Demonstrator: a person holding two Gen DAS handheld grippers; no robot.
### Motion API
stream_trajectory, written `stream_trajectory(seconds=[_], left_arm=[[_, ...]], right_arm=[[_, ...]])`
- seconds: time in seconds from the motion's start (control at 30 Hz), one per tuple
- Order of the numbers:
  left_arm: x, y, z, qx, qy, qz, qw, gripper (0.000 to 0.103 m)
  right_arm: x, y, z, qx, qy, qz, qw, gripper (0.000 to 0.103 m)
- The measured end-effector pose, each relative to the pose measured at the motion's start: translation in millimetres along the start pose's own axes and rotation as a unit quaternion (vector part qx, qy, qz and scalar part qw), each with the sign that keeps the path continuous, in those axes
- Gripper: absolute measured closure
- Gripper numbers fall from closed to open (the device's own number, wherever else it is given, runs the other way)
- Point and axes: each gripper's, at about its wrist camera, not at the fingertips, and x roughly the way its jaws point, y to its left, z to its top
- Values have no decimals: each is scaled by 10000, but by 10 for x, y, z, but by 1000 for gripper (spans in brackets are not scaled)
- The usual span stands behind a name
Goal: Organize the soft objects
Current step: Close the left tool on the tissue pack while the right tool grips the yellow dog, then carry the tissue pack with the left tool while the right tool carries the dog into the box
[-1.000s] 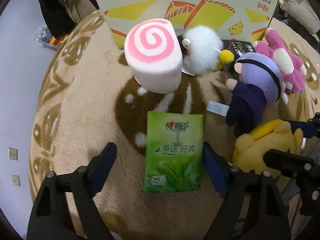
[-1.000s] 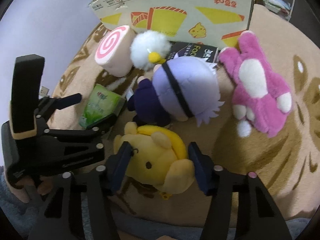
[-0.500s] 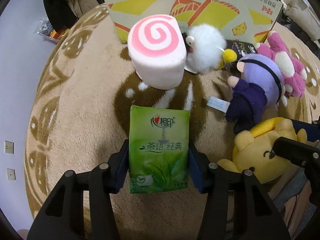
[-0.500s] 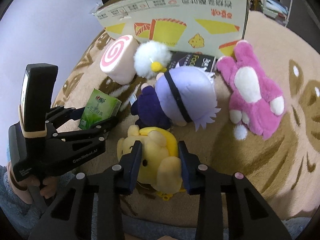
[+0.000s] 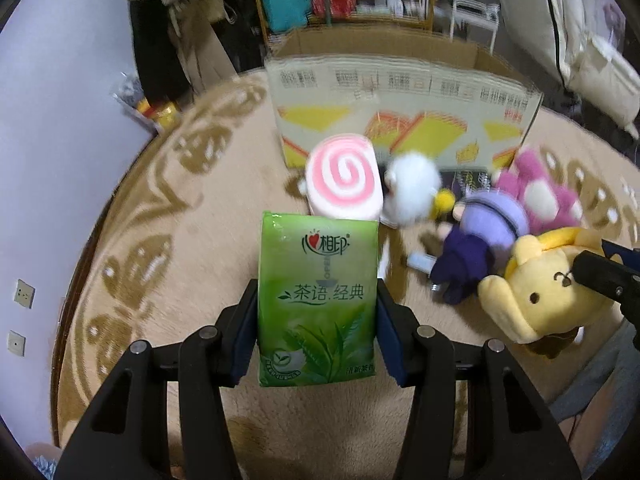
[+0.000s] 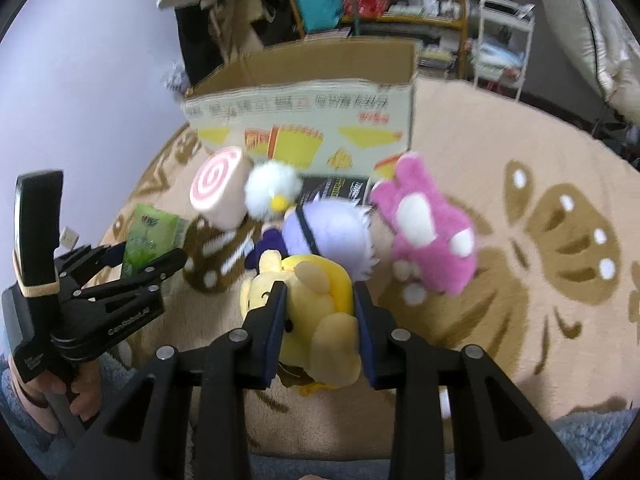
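Change: both loads have come up off the rug (image 5: 168, 240) since a second ago.
Left gripper (image 5: 316, 320): fingers clenched on the green tissue pack (image 5: 318, 304), held aloft.
Right gripper (image 6: 318, 320): fingers grasping the yellow plush (image 6: 316, 308).
Meaning: both seem bound for the cardboard box (image 6: 304, 120).

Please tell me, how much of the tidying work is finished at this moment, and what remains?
Nothing visibly sits in the cardboard box yet, though its inside is mostly hidden. In hand: the left tongs clamp the green tissue pack, and the right tongs clamp the yellow plush. Left on the rug: the pink swirl cushion, white fluffy toy, purple doll and pink rabbit.
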Motion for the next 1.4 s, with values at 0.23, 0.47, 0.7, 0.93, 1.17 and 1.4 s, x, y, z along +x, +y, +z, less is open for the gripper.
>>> stream_trajectory(seconds=[0.23,0.47,0.7,0.93,1.17,1.4], left_arm=[[-412,94,111,-149,-1015,96,9947,52],[-753,161,240,-277,-1572,113,9871,52],[-1001,219,501,-189,-2078,232,9777,52],[-1087,212,865,0,-2538,313,9668,52],[-1100,91,1211,80,-3047,367,9517,52],[-1048,8,1576,265,-3245,289,9451,52]], right_arm=[[-472,-7,30,19,-1073,-173,9941,69],[-824,116,157,-111,-2013,-380,9787,69],[-911,125,469,-121,-2288,-479,9722,69],[-981,126,801,-171,-2642,-624,9623,69],[-992,147,1141,-249,-2969,-706,9520,69],[-948,96,1375,-288,-3278,-759,9412,69]])
